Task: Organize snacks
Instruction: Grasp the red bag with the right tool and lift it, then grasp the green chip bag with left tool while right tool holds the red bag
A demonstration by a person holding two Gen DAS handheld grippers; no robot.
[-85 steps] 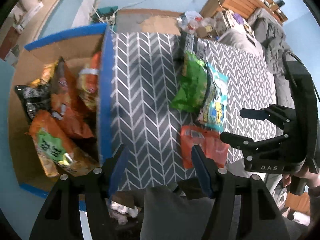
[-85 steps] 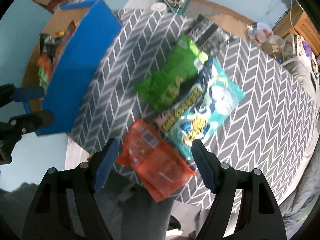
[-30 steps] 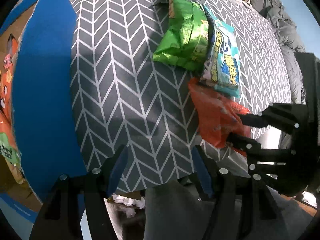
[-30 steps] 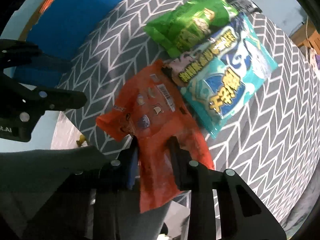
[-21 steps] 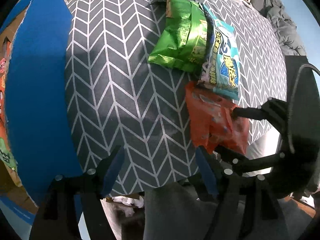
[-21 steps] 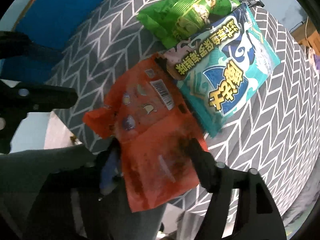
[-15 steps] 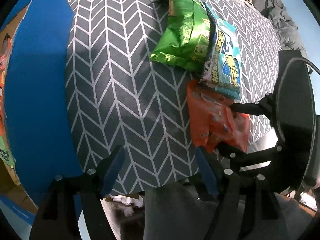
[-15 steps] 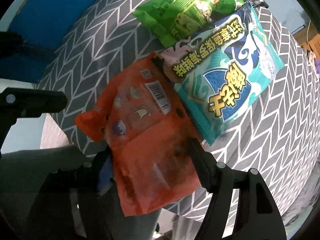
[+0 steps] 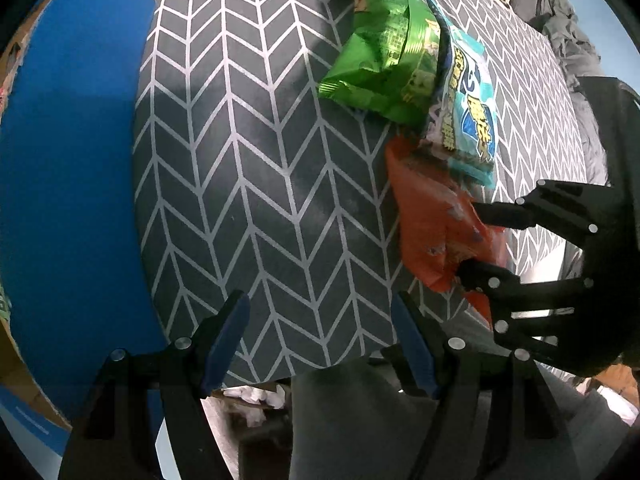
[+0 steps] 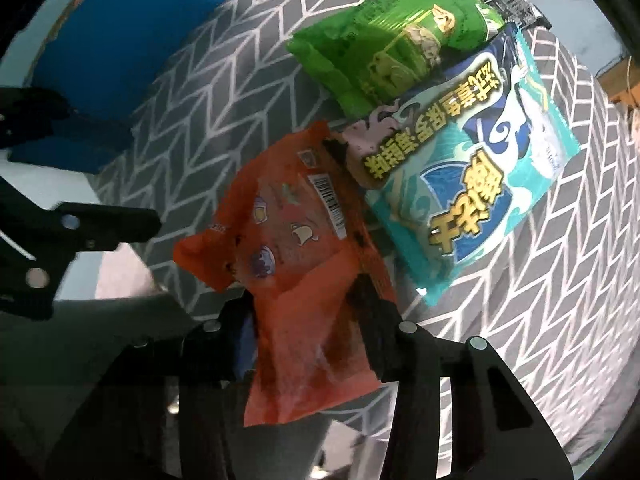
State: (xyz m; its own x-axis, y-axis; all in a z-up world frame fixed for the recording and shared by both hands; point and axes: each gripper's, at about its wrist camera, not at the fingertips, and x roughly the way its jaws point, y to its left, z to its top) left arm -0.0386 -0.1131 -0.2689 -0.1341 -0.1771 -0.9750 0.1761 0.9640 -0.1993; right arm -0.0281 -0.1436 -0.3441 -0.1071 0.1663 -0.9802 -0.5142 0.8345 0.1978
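Note:
My right gripper [image 10: 308,316] is shut on the near end of an orange snack bag [image 10: 296,260], which lies at the front edge of the grey chevron table; both show in the left wrist view, the bag [image 9: 432,224] and the gripper [image 9: 468,240]. A teal bag [image 10: 472,196] and a green bag [image 10: 396,48] lie just beyond it. My left gripper [image 9: 320,328] is open and empty over the table's front edge, left of the orange bag.
A blue-walled cardboard box [image 9: 68,160] stands against the table's left side; it also shows in the right wrist view [image 10: 132,44]. A dark packet [image 10: 504,0] lies behind the green bag. The chevron cloth [image 9: 240,152] between box and bags is bare.
My right gripper came down onto the orange bag and closed on it, and the bag's near end has lifted a little. My left gripper moved in over the table edge.

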